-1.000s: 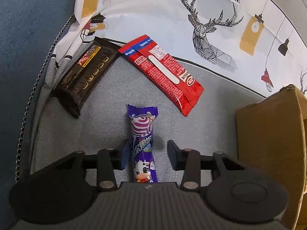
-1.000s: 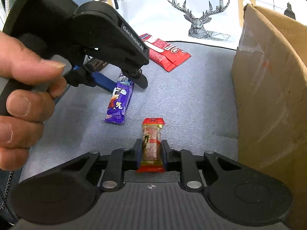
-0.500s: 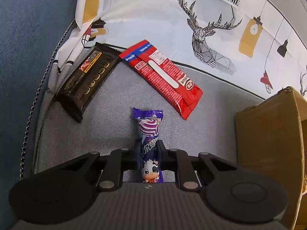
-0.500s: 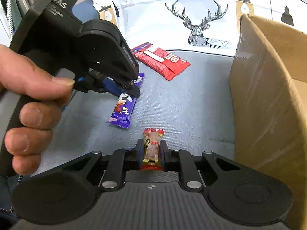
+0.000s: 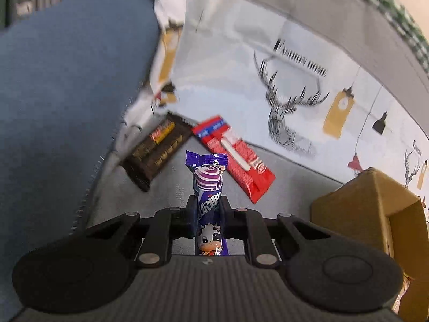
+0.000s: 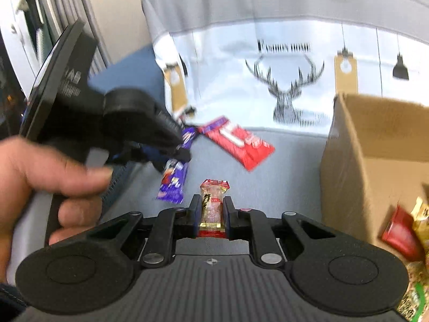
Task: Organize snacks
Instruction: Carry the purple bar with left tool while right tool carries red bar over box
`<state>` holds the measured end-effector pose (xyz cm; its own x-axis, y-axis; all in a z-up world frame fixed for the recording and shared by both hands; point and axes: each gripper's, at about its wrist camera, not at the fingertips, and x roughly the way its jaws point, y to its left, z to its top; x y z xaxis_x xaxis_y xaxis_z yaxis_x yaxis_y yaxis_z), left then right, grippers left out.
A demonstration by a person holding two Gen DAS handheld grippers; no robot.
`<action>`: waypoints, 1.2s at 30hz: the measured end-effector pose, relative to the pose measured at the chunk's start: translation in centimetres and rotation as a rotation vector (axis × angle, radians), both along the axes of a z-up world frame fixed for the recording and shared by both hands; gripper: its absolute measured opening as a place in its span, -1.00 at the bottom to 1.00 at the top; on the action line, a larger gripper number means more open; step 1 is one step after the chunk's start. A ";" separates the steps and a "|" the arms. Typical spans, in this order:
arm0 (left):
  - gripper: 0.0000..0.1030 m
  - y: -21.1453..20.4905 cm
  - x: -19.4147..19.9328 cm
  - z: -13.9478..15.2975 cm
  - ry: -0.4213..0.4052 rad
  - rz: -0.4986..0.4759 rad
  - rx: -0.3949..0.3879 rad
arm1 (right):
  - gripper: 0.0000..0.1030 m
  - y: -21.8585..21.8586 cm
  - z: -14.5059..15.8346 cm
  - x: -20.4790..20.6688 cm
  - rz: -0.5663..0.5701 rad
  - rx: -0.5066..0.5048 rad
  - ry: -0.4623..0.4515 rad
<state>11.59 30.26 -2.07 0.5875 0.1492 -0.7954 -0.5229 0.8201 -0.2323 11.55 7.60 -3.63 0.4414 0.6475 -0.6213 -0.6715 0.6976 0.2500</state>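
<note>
Cardboard box [image 6: 375,155] sits at my right on the grey cloth [image 5: 289,177], some packets inside. Red packet [image 5: 236,158] and dark bar [image 5: 155,150] lie side by side ahead. My left gripper [image 5: 208,209] clamps the purple candy [image 5: 208,185]; right gripper [image 6: 211,210] clamps the small red-ended snack [image 6: 213,204].

Home; deer-print tablecloth [image 5: 295,86]

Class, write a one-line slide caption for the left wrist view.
Left gripper clamps a purple cow-print snack above the grey cushion, red wrapper and dark bar behind, cardboard box at right.
</note>
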 end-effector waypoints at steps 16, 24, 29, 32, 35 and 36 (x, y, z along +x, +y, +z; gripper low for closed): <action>-0.67 -8.6 -3.2 6.7 -0.294 0.024 0.069 | -0.67 -9.7 6.4 -1.0 -0.047 0.222 -0.266; -0.67 -10.8 0.1 5.4 -0.320 -0.053 0.052 | -0.67 -14.0 6.5 1.7 -0.185 0.171 -0.404; -0.67 -12.1 1.1 5.2 -0.348 -0.108 0.058 | -0.67 -15.6 4.8 5.4 -0.315 0.111 -0.296; -0.67 -12.9 1.2 5.0 -0.364 -0.142 0.046 | -0.67 -16.3 3.9 6.6 -0.366 0.100 -0.248; -0.67 -14.0 1.2 5.3 -0.397 -0.191 0.053 | -0.67 -16.9 3.4 7.2 -0.392 0.089 -0.234; -0.67 -14.4 1.1 5.5 -0.410 -0.207 0.054 | -0.67 -17.1 3.3 7.4 -0.399 0.087 -0.230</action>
<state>12.72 15.90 3.43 0.8738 0.0309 -0.4853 -0.2209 0.9143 -0.3396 18.93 -9.49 -0.35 0.7863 0.4443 -0.4294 -0.3998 0.8957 0.1948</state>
